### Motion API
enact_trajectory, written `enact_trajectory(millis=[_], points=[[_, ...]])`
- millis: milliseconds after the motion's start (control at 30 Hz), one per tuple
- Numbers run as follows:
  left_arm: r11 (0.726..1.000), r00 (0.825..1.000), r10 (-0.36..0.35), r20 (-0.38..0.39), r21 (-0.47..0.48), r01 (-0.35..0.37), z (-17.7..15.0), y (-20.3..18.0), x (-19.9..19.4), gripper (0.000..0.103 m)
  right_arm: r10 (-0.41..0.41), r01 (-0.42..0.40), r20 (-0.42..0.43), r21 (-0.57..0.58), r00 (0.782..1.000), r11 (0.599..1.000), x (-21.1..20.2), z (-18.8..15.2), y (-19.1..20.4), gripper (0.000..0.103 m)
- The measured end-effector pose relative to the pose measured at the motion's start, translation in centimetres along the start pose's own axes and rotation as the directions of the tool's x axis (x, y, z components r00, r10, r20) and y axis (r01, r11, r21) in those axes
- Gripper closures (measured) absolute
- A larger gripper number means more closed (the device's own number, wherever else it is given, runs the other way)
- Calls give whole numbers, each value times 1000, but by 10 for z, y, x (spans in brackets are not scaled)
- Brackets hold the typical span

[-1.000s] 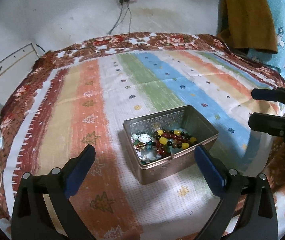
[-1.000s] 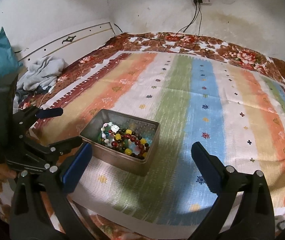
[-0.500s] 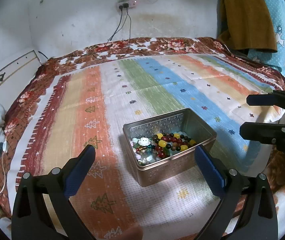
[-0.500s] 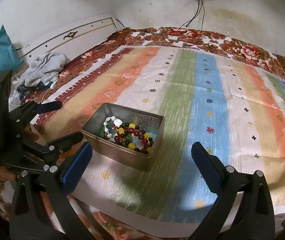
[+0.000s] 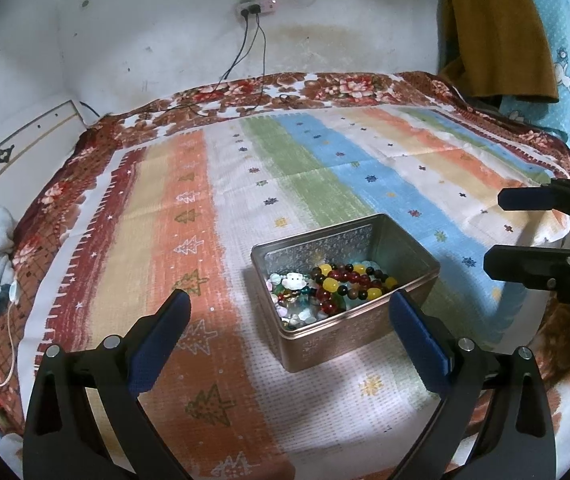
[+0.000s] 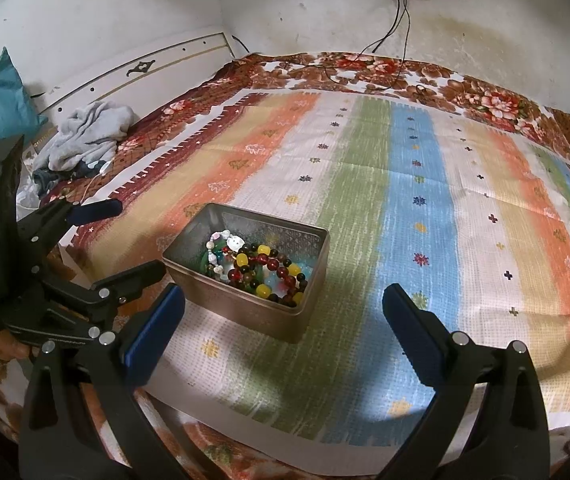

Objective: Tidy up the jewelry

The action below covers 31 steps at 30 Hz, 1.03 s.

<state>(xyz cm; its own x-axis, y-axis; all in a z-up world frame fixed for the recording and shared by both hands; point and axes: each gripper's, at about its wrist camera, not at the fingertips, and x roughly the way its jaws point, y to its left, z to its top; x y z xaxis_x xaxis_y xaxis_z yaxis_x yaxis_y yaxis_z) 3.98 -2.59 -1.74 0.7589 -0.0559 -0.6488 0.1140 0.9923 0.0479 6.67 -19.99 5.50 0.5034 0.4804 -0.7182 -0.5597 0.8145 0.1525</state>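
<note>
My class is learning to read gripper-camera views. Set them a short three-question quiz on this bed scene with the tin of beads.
1. True or false: the metal tin has its lid on.
2. Which does the tin rest on? A) the striped cloth B) the grey clothes C) the floor
3. Fill the gap: the jaws of the left gripper and the right gripper both stand ____, holding nothing.

Key: 1 false, the beads show from above. 2 A. 3 open.
</note>
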Motion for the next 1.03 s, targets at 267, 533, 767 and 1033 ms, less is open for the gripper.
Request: enact_trajectory(millis=[267, 533, 767, 1033], points=[[999, 999, -33, 12, -3, 33, -1, 2, -2, 6, -1, 1, -4, -2, 1000, 1000, 1, -1, 0, 5], [999, 999, -37, 16, 5, 37, -2, -1, -2, 6, -1, 1, -4, -2, 1000, 1000, 1, -1, 0, 5], [999, 999, -30, 10, -10, 30, -1, 2, -1, 6, 0, 0, -4, -3, 1000, 1000, 1, -1, 0, 5], [998, 998, -52, -19, -30, 51, -1, 6, 2, 6, -1, 1, -5, -4, 1000, 1000, 1, 0, 1, 5]])
